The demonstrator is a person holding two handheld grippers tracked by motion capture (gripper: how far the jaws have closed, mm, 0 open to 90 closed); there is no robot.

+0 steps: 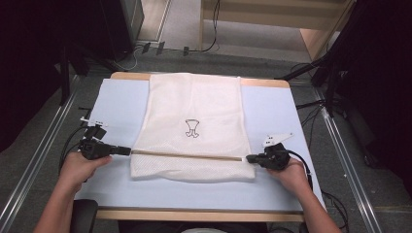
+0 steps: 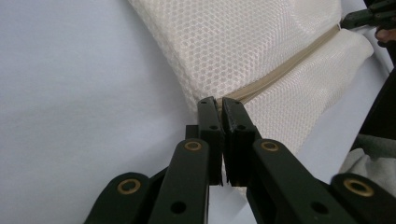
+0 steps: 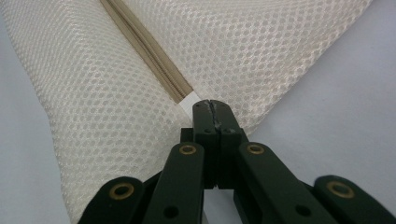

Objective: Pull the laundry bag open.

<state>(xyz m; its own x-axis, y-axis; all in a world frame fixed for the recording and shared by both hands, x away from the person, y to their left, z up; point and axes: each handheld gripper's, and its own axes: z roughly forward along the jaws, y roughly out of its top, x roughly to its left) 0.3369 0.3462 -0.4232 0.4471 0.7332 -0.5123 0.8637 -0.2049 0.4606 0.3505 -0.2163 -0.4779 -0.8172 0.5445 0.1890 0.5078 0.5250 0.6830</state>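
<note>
The left tongs (image 1: 127, 151) are pressed together at the left end of the zipper (image 1: 187, 156), apparently pinching the puller there, and the right tongs (image 1: 248, 158) are clamped on the white tab at its right end. The zipper looks closed along its whole length, so I judge the zipping is about done, with only letting go left. The mesh laundry bag (image 1: 192, 126) lies flat in the middle of the worktop (image 1: 274, 111), its zipper near the front edge. Counted: one bag, one zipper, one small black logo (image 1: 192, 128), two tongs.
</note>
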